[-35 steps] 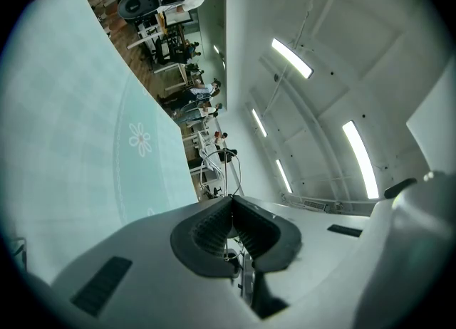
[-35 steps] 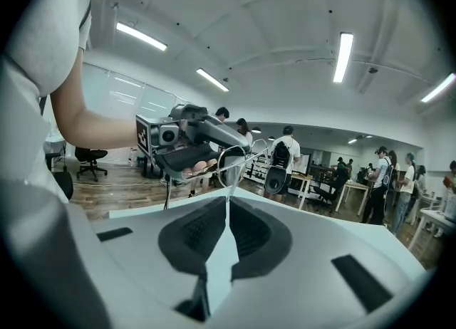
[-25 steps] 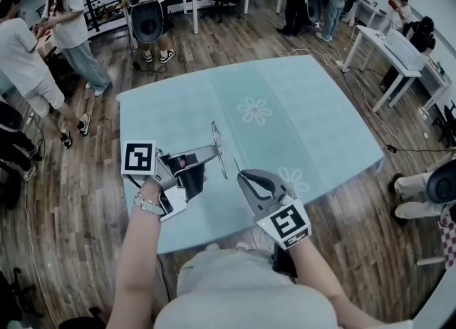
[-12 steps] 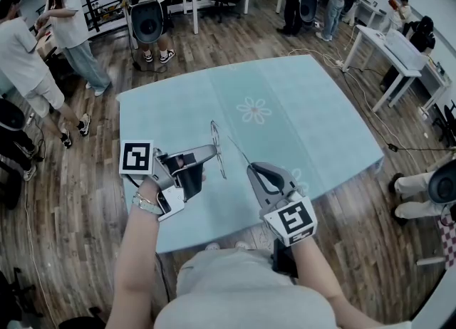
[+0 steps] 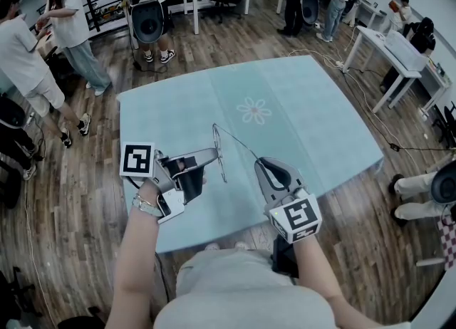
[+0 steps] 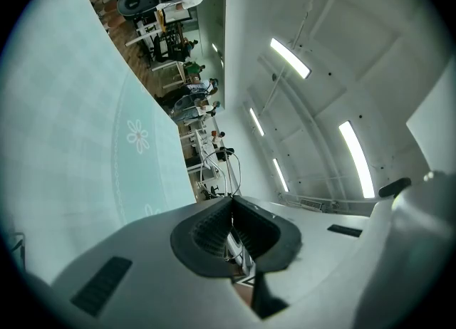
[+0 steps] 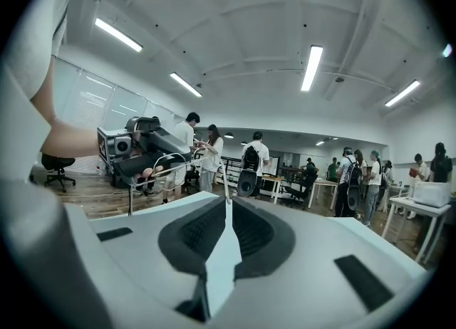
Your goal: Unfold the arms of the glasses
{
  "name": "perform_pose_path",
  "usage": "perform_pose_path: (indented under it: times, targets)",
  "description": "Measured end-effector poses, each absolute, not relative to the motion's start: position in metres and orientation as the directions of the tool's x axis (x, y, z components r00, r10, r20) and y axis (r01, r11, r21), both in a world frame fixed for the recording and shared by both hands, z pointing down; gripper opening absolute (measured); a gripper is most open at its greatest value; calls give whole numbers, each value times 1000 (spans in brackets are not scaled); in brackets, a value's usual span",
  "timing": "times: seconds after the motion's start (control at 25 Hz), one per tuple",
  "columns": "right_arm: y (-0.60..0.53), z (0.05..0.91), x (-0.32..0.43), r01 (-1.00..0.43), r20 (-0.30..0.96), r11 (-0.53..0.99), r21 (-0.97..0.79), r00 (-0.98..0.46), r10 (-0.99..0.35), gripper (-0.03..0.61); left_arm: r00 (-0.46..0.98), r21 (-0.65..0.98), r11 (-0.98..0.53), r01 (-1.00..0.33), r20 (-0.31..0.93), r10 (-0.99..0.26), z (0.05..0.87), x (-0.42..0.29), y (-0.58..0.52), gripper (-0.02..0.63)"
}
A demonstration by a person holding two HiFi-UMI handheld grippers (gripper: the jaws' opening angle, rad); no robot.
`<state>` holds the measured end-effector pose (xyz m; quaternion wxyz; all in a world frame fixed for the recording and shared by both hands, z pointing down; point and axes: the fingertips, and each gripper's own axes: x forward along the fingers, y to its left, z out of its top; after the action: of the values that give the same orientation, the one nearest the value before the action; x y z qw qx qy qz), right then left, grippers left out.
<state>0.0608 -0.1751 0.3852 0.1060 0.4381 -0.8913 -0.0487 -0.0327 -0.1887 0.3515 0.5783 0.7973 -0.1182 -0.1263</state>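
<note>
Thin wire-rimmed glasses point(image 5: 218, 151) hang in the air above the pale blue table point(image 5: 306, 114). My left gripper point(image 5: 214, 154) points level and is shut on the front frame; in the left gripper view the wire rims point(image 6: 222, 167) stick out beyond its pads. One arm of the glasses point(image 5: 239, 143) slants from the frame's far end down to my right gripper point(image 5: 262, 164), which is shut on its tip. The right gripper view shows that thin arm point(image 7: 226, 181) running out from between the closed pads toward the rims and the left gripper point(image 7: 153, 146).
The table's near edge point(image 5: 235, 231) lies just below my hands. Several people stand around the room on the wood floor point(image 5: 78, 199). White tables point(image 5: 399, 53) and a cable point(image 5: 399, 149) are at the right, with chairs and desks at the back.
My right gripper moved right and slightly up with the arm's tip, swinging that arm away from the frame. The left gripper held still.
</note>
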Motion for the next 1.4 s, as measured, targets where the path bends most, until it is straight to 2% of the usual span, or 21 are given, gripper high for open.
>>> perform_pose_path:
  times: [1.4]
  targets:
    - [-207, 382, 100, -852, 143, 495, 172, -476, -868, 48, 974, 959, -280, -45, -20, -226, 378, -22, -146, 12]
